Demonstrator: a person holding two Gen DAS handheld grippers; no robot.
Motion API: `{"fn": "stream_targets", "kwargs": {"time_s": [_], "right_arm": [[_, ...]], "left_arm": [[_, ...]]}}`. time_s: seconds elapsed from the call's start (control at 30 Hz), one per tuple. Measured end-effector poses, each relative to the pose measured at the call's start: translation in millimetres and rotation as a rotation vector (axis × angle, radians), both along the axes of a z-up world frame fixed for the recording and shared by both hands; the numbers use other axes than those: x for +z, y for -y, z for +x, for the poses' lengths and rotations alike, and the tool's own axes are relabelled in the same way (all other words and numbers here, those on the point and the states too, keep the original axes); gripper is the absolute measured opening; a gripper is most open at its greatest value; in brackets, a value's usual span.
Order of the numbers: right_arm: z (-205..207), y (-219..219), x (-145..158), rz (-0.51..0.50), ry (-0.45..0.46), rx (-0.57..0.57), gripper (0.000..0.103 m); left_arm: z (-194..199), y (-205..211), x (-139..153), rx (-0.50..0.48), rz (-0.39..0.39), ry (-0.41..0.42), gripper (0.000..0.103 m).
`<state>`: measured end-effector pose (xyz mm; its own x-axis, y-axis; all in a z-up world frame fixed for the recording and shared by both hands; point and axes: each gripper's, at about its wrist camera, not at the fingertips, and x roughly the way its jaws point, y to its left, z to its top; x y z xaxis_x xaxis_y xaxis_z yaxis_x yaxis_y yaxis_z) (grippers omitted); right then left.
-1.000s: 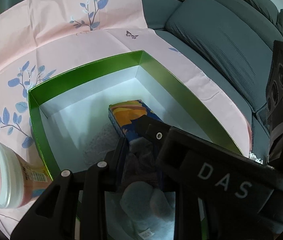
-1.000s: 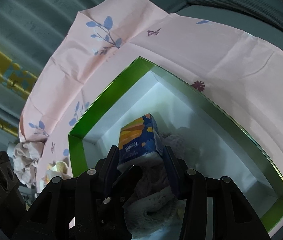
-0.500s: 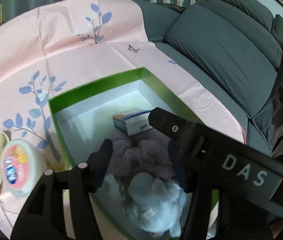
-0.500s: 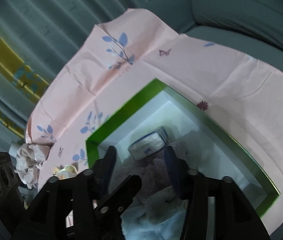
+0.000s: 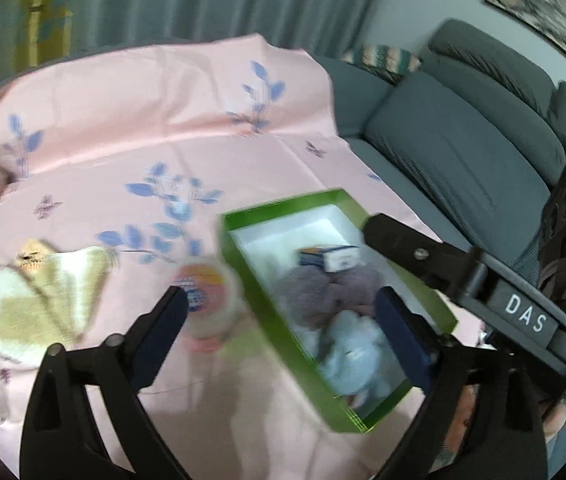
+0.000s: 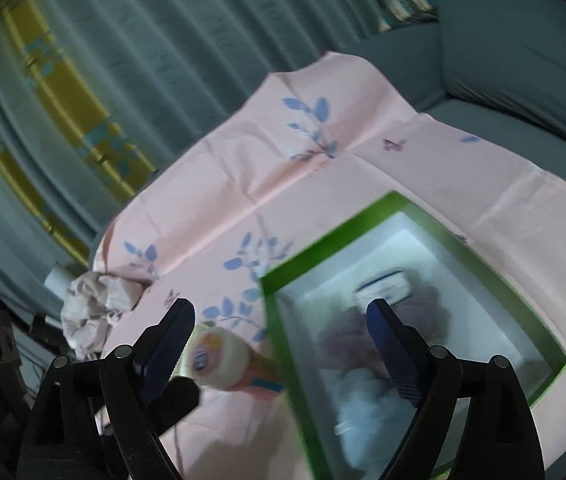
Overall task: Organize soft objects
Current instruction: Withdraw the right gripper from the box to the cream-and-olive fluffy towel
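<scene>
A green box (image 5: 259, 280) with a white inside sits on the pink cloth. It holds a blue tissue pack (image 5: 329, 258), a purple fluffy item (image 5: 323, 292) and a light blue plush (image 5: 357, 356). The box (image 6: 279, 344), tissue pack (image 6: 383, 288) and purple item (image 6: 347, 340) also show in the right wrist view. My left gripper (image 5: 279, 312) is open and empty, high above the box's left wall. My right gripper (image 6: 281, 322) is open and empty above the box's near-left corner. A yellow and white towel (image 5: 43, 304) and a crumpled beige cloth (image 6: 95, 308) lie outside the box.
A round white tub with a pink label (image 5: 207, 300) lies beside the box's left wall; it also shows in the right wrist view (image 6: 219, 360). The pink floral cloth (image 5: 187, 140) covers the surface. A grey sofa (image 5: 463, 152) stands to the right, curtains (image 6: 123, 60) behind.
Both grippers have pulled up and back out of the box and opened wider. The tissue pack they held upright now lies flat in the box.
</scene>
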<state>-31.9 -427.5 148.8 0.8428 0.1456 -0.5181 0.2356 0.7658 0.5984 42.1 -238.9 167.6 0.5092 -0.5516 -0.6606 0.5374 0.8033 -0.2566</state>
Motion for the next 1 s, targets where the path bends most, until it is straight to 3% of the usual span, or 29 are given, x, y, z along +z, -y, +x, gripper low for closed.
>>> {"fn": "stream_targets", "kwargs": {"time_s": [0.33,0.57,0.8,1.0], "right_arm": [[17.9,-82.7,30.7,-0.021,0.068,0.238,0.095],[53.1,-151.8,37.6,-0.022,0.005,0.392,0.096],[107.4,-205.9,19.0,0.018,-0.109,0.494,0.096],[160.7,-234.1,-21.9,0.045,-0.256,0.524,0.096]], "left_arm": [[4.2,-114.6,-0.3,0.284,0.014,0.026,0.095],[24.6,-190.9,-31.8,0.493,-0.025,-0.06,0.095],[42.7,-211.9,-66.9,0.53,-0.036,-0.117,0.091],[66.0,-209.6,-96.2,0.508,-0.08,-0.179,0.074]]}}
